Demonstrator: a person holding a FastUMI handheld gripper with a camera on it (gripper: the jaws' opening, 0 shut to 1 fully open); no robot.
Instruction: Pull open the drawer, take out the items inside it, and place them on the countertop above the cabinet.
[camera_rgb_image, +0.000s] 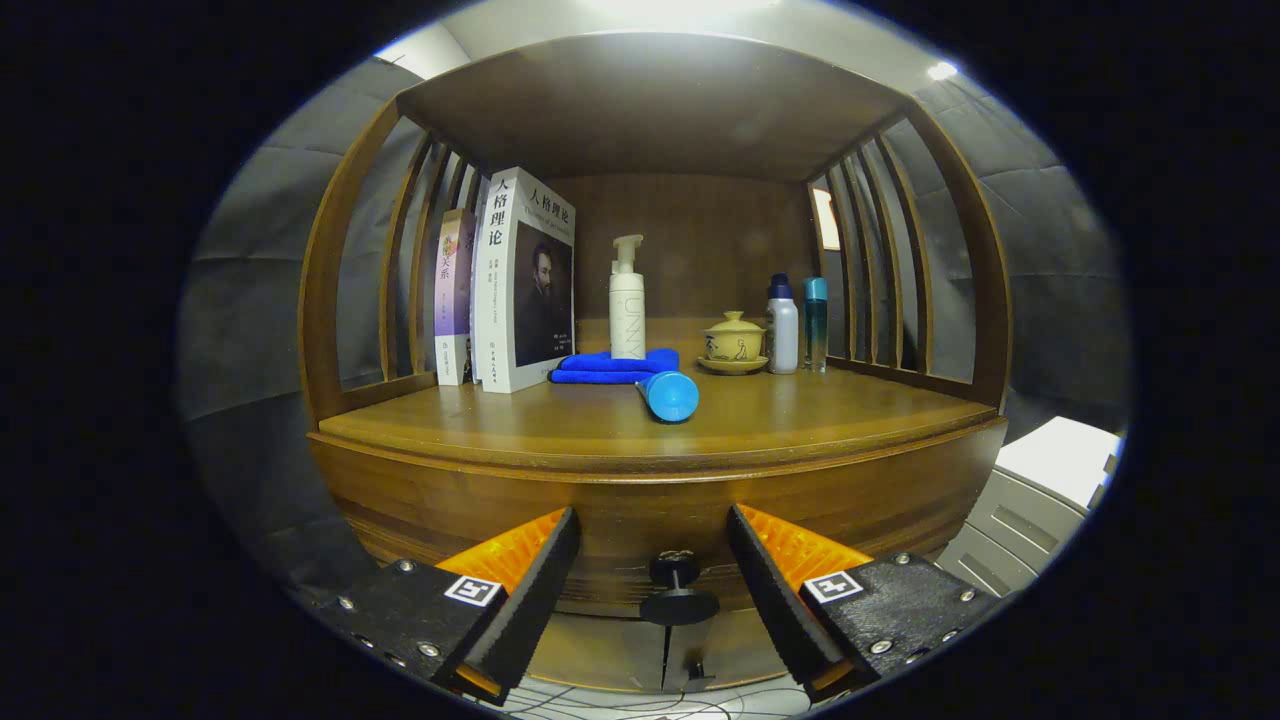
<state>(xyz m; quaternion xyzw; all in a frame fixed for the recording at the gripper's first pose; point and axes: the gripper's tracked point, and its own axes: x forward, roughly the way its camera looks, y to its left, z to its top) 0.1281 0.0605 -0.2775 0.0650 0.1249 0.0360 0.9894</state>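
A: Since the drawer (660, 545) sits shut under the counter (640, 425), where do I grab?

B: By its knob (677, 590), small, hard, maybe slippery. The hand-held gripper (655, 570) gapes wide around it, holding nothing.

A: Any writing?

B: The book (525, 280) carries Chinese title characters.

The brown wooden countertop (800, 415) holds two books (505, 285) standing up on one side, a folded blue cloth (610, 368) with a white pump bottle (627, 300) on it, a blue tube (668, 394), a lidded teacup (734, 342) and two small bottles (797, 325)
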